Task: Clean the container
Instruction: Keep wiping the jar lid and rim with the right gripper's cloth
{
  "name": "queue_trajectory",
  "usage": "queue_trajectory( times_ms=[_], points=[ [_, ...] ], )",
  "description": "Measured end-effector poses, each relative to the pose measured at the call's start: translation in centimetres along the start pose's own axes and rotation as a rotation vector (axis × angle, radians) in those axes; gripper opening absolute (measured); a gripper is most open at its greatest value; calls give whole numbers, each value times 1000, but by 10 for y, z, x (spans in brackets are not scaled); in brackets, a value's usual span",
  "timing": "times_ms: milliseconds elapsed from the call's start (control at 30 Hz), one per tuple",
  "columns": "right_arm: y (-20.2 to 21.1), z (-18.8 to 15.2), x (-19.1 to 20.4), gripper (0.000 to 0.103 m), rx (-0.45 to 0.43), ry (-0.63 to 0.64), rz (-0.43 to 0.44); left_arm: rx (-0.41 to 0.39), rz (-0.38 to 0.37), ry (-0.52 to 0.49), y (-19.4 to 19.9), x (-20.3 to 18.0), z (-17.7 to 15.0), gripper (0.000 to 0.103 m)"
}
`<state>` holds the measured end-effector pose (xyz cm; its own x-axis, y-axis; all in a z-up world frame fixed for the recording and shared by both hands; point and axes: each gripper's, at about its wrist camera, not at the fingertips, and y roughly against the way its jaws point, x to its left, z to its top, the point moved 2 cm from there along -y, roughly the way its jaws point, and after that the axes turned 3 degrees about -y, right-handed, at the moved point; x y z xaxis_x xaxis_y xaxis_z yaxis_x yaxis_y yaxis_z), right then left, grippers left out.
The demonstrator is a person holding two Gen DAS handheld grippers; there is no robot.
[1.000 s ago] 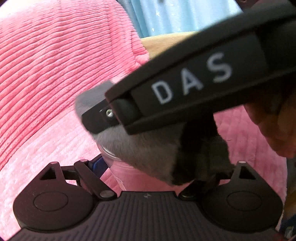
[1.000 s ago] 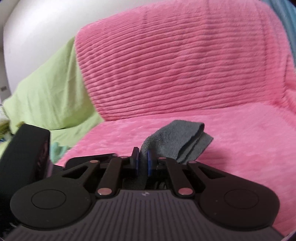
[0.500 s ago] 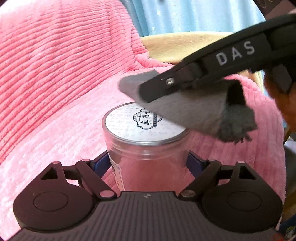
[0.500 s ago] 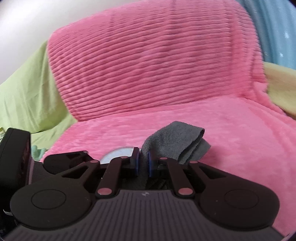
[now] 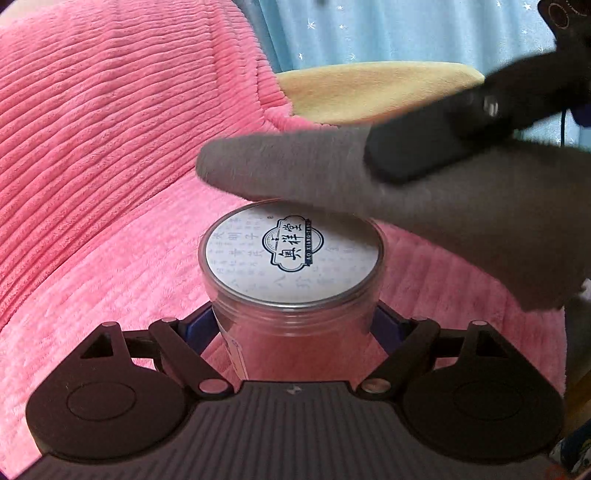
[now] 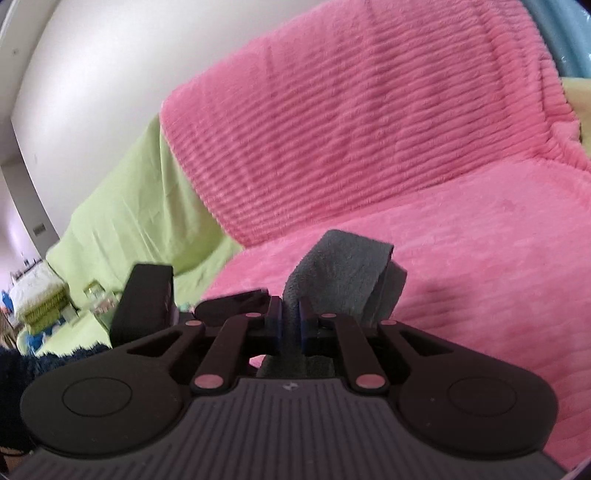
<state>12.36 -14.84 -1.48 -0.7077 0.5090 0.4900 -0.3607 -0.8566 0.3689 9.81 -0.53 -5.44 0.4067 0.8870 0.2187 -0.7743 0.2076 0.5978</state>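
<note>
A clear round container point(image 5: 291, 325) with a white printed lid point(image 5: 291, 258) stands upright between the blue pads of my left gripper point(image 5: 295, 325), which is shut on its sides. A folded grey cloth point(image 5: 388, 184) lies across the lid's far edge and is blurred by motion. My right gripper point(image 6: 290, 321) is shut on that grey cloth point(image 6: 343, 269), which sticks out forward past its fingertips. The right gripper's black body point(image 5: 461, 125) crosses the upper right of the left wrist view. The container is hidden in the right wrist view.
A pink ribbed blanket point(image 6: 369, 122) covers the sofa seat and back under everything. A green cover point(image 6: 136, 206) lies to the left, a yellow cushion point(image 5: 369, 88) and a blue curtain point(image 5: 406, 29) behind. The left gripper's black housing point(image 6: 144, 302) shows at the left of the right wrist view.
The right gripper with the grey cloth has swept from over the container toward the right and back, uncovering the white lid. The left gripper has kept its hold on the container.
</note>
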Motion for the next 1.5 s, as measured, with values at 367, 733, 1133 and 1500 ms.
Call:
queue_trajectory(
  times_ms=[367,733,1133,1500],
  points=[
    [-37,-4,14,7,89,47,41,3,15,-44,-3,-4,-4,86],
    [-64,4,16,4,-5,78,32,12,25,-31,-6,-3,-8,86],
    [-64,13,-7,4,-137,-7,-145,12,36,-34,-7,-3,-11,86],
    [-35,11,-40,6,-153,-88,-269,5,46,-60,-6,-8,-13,85]
  ],
)
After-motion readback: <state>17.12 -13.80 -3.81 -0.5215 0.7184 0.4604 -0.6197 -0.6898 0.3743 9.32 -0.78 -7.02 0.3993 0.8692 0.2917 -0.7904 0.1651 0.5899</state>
